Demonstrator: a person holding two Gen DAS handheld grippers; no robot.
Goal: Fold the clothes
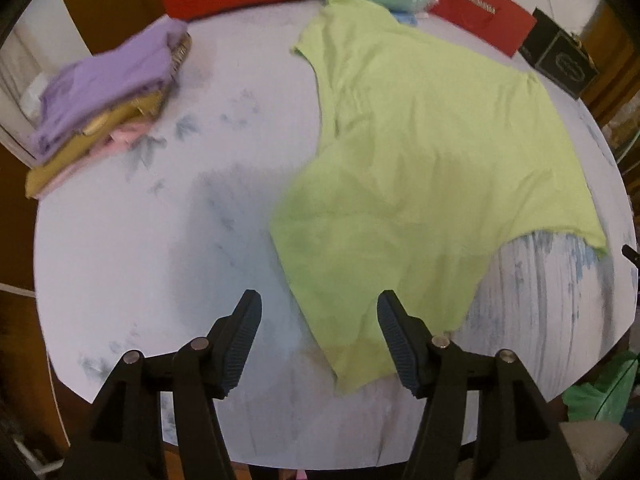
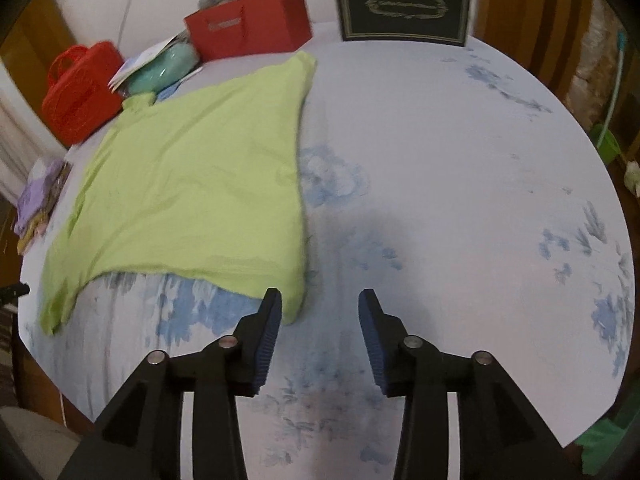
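A lime-green shirt [image 1: 420, 152] lies spread on the round table with the pale floral cloth [image 1: 140, 240]. My left gripper [image 1: 320, 304] is open and hovers over the shirt's near corner, which lies under the gap between its fingers. In the right wrist view the same green shirt [image 2: 192, 184] fills the left half of the table [image 2: 460, 180]. My right gripper [image 2: 319, 304] is open too, beside the shirt's near right corner, its left finger [image 2: 268, 332] overlapping the hem. Neither gripper holds anything.
A stack of folded clothes [image 1: 108, 96], purple on top, sits at the table's left edge. At the back stand a red basket [image 2: 80, 88], a red paper bag [image 2: 248, 24], a black gift bag [image 2: 404, 4] and bagged teal fabric [image 2: 164, 68].
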